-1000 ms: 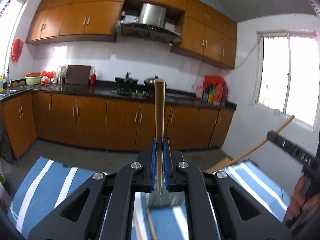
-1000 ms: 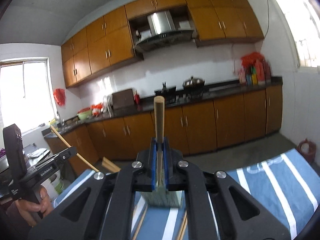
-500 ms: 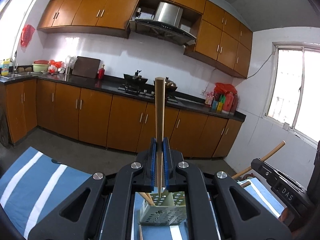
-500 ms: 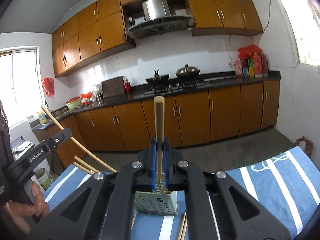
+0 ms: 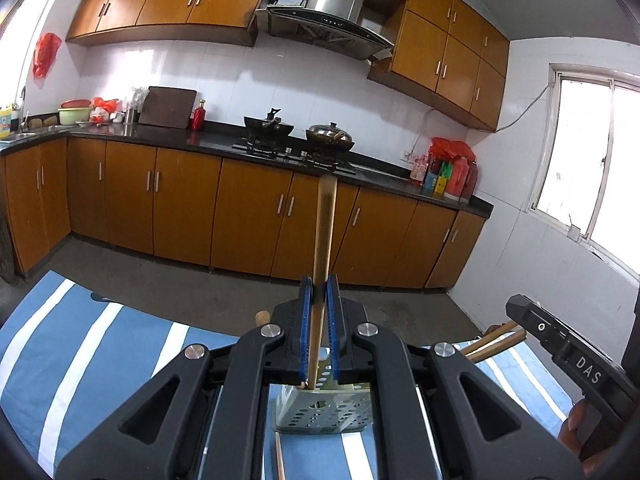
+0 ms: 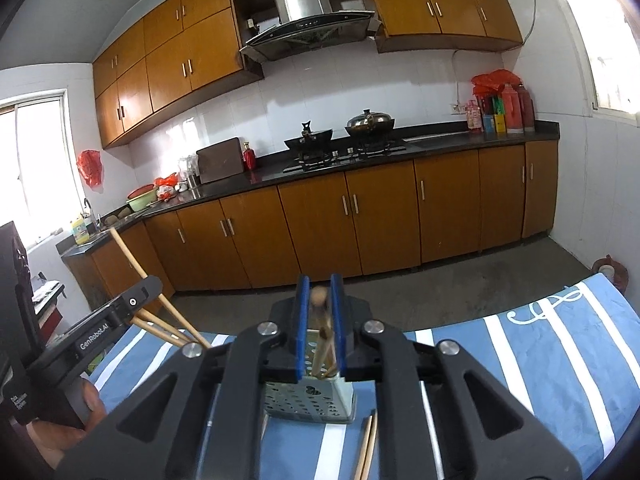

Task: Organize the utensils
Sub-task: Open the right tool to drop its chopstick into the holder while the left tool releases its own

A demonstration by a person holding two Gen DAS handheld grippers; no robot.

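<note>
A perforated metal utensil holder [image 5: 320,412] stands on the blue striped cloth [image 5: 100,344], just under both grippers. My left gripper [image 5: 319,284] is shut on a wooden chopstick [image 5: 326,224] that stands nearly upright, its lower tip at the holder's rim. The jaws of my right gripper [image 6: 319,284] are opening. Its chopstick [image 6: 322,336] stands loose between the pads, leaning down into the holder [image 6: 308,400], with a gap on each side. Several chopsticks sit in the holder.
Loose chopsticks [image 6: 368,448] lie on the cloth in front of the holder. A person's hand [image 6: 60,432] holds the left gripper at the left of the right wrist view. Kitchen cabinets [image 5: 240,220] and floor lie beyond the table edge.
Both grippers came down and closer to the holder. The right jaws parted and their chopstick slid down into the holder. The left chopstick's tip reached the holder rim.
</note>
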